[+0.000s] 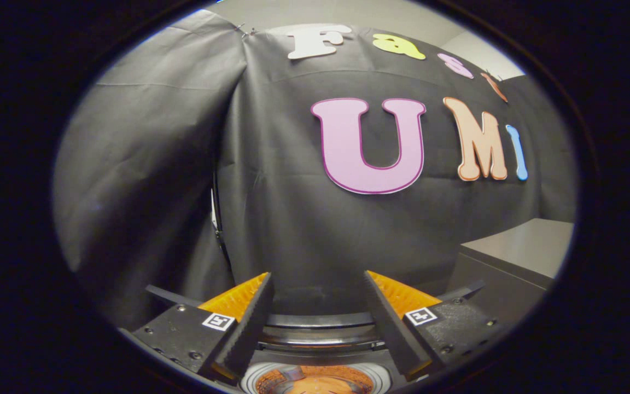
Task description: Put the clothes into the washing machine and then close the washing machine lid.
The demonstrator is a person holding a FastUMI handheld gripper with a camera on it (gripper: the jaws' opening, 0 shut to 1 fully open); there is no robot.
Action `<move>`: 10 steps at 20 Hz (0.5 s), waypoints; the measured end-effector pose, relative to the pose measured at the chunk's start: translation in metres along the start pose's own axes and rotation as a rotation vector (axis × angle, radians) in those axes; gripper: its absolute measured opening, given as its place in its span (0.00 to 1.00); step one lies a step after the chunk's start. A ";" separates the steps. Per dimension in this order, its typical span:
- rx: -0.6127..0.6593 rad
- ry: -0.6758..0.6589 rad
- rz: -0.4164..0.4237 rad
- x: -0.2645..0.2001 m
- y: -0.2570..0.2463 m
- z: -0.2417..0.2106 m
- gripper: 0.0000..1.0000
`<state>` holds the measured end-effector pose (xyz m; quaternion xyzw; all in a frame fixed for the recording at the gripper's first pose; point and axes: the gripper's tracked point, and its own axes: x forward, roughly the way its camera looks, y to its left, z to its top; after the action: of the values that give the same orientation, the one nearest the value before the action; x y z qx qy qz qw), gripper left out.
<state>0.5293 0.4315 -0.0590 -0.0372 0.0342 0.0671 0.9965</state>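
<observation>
My gripper (318, 287) is open, with nothing between its fingers. Directly below the fingers lies the washing machine's round opening (315, 377), with a pale rim ring around it. Orange cloth (315, 384) sits inside the drum. Behind the opening, a dark curved band (320, 328) that looks like the raised lid's edge runs across between the fingers. The fingertips point toward the black cloth wall beyond the machine.
A grey cabinet or box (523, 251) with a flat top stands beyond the fingers to the right. The black cloth wall (271, 208) hangs close behind the machine, with a seam and a thin vertical pole on the left side.
</observation>
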 end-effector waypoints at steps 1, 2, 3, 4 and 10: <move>0.002 -0.002 0.005 0.000 0.000 0.000 0.98; 0.004 -0.004 0.009 0.000 0.001 0.000 0.98; 0.006 -0.005 0.010 0.000 0.001 0.000 0.98; 0.002 -0.007 0.013 0.000 0.001 0.001 0.98; -0.004 -0.030 0.029 0.001 0.001 0.001 0.98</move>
<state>0.5303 0.4326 -0.0581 -0.0376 0.0199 0.0820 0.9957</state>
